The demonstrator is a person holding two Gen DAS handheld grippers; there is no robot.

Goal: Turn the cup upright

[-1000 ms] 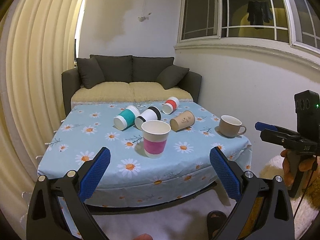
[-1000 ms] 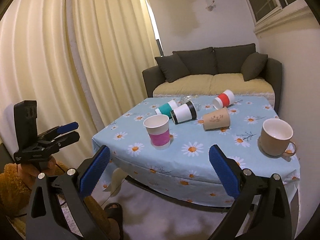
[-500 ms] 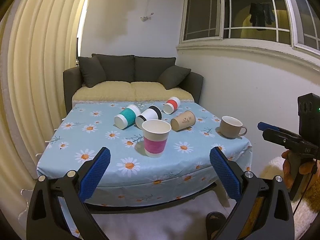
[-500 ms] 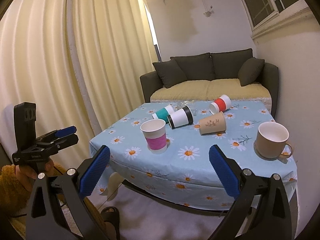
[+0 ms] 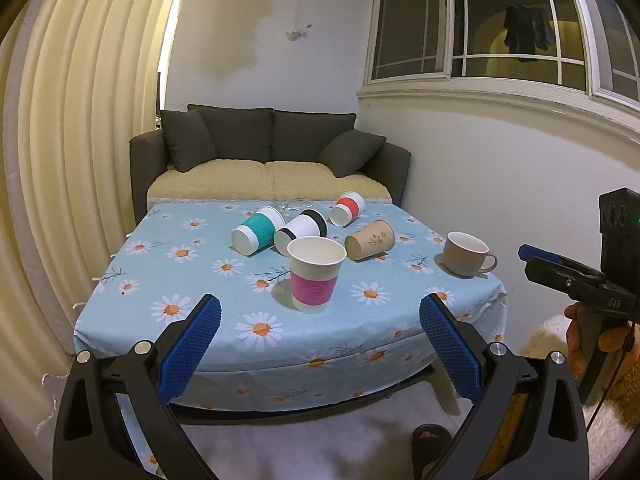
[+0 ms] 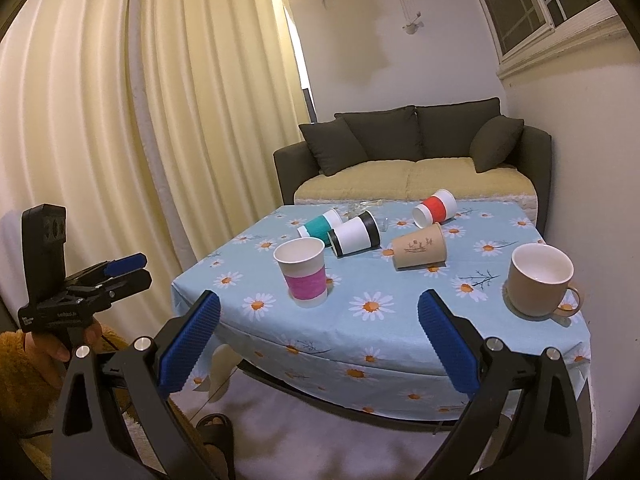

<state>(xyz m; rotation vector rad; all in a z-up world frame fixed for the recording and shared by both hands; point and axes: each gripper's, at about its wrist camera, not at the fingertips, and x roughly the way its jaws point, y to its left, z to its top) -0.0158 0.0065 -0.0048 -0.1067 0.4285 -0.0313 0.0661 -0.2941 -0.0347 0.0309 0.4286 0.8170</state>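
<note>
Your left gripper [image 5: 319, 326] and right gripper [image 6: 319, 322] both hover short of the counter [image 5: 208, 280] with fingers spread wide and empty, ready for a cup's width. Past the upright pink cup [image 5: 315, 274], four cups lie tipped mid-counter; the brown cup [image 6: 419, 246] looks easiest to reach.

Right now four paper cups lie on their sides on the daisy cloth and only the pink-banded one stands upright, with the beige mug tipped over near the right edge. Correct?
Not quite. The beige mug is upright, its mouth facing up, as the right wrist view shows. The rest holds: the teal, black-banded, red and brown cups lie on their sides, and the pink-banded cup stands.
</note>
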